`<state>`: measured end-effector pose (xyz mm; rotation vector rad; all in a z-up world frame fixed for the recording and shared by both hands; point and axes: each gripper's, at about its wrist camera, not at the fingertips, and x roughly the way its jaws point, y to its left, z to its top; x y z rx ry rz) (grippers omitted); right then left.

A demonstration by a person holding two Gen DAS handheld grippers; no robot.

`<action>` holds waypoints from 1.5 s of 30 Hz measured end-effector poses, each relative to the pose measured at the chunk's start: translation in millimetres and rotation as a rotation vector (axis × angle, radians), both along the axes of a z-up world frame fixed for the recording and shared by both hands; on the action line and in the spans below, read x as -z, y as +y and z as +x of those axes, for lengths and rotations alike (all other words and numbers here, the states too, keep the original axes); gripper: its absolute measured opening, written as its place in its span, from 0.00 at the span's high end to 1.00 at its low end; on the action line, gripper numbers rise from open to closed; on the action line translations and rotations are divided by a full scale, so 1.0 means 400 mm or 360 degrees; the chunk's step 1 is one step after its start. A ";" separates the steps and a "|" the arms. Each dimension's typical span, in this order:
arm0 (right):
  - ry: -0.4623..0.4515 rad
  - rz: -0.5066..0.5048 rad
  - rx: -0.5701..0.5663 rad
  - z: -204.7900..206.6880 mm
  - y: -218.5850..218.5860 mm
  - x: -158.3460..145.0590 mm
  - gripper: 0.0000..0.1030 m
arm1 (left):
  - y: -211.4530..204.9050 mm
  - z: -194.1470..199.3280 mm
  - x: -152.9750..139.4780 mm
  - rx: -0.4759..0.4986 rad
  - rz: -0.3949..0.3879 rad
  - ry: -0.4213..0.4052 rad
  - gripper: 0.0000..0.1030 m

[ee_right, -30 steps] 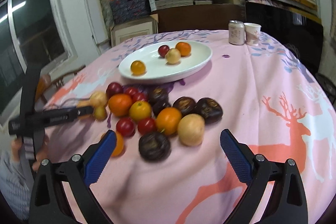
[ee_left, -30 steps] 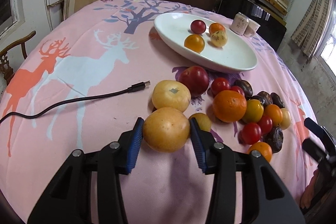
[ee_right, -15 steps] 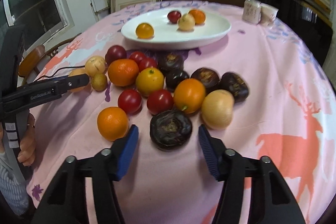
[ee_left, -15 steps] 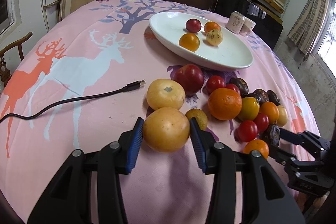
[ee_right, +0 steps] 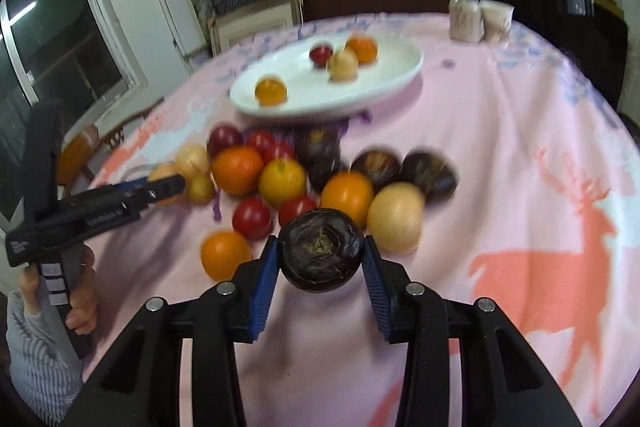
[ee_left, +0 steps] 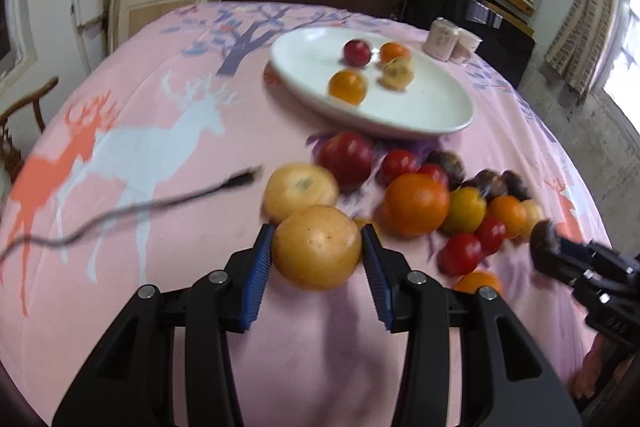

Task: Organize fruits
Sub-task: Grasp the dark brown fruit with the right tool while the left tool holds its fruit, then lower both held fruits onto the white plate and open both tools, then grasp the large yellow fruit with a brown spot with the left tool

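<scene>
My left gripper (ee_left: 316,231) is shut on a large yellow fruit (ee_left: 316,249), held just in front of another yellow fruit (ee_left: 300,189). In the right wrist view my right gripper (ee_right: 319,241) is closing its jaws on a dark purple fruit (ee_right: 320,255), and the blue pads press both its sides. The left wrist view also shows that gripper (ee_left: 554,253) at the right, gripping the dark fruit. A pile of red, orange, yellow and dark fruits (ee_left: 416,203) lies between the grippers. The white oval plate (ee_left: 304,67) behind holds several small fruits.
A black USB cable (ee_left: 160,203) trails across the pink deer tablecloth at the left. A can (ee_left: 442,39) and a cup (ee_left: 466,45) stand beyond the plate. A wooden chair (ee_left: 24,115) is at the table's left edge. A hand (ee_right: 80,291) holds the left gripper.
My right gripper went from wide open to closed around the dark purple fruit, after moving in over it. The left gripper kept its hold on the yellow fruit and stayed in place.
</scene>
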<state>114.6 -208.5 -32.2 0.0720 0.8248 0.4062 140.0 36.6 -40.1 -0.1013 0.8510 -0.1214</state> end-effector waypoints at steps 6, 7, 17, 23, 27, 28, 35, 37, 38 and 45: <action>-0.0218 -0.0020 0.0039 0.123 -0.007 -0.155 0.59 | -0.064 0.120 -0.124 0.0066 0.0072 -0.0151 0.58; -0.0224 -0.0007 0.0041 0.164 0.000 -0.171 0.59 | -0.071 0.146 -0.137 0.0064 0.0072 -0.0163 0.58; -0.0099 -0.0065 -0.0026 0.386 0.099 -0.086 0.56 | -0.053 0.414 -0.082 -0.0038 -0.0007 -0.0018 0.57; -0.0176 -0.0089 0.0037 0.385 0.086 -0.085 0.28 | -0.027 0.429 -0.054 -0.0033 -0.0076 0.0025 0.48; -0.0217 -0.0007 0.0072 0.358 0.054 -0.111 0.22 | -0.018 0.395 -0.077 -0.0049 -0.0072 -0.0024 0.42; -0.0229 0.0007 0.0089 0.348 0.045 -0.116 0.19 | -0.014 0.380 -0.081 -0.0058 -0.0058 -0.0036 0.42; -0.0275 0.0226 0.0290 0.218 -0.089 -0.113 0.09 | 0.063 0.180 -0.081 -0.0181 -0.0057 -0.0077 0.31; -0.0256 0.0322 0.0316 0.186 -0.122 -0.101 0.09 | 0.071 0.133 -0.065 -0.0179 -0.0051 -0.0048 0.31; -0.0236 0.0368 0.0321 0.172 -0.135 -0.095 0.09 | 0.074 0.102 -0.052 -0.0175 -0.0060 -0.0034 0.31; -0.0301 0.0267 0.0280 0.115 -0.115 -0.065 0.08 | 0.063 0.063 -0.009 -0.0198 0.0019 -0.0013 0.31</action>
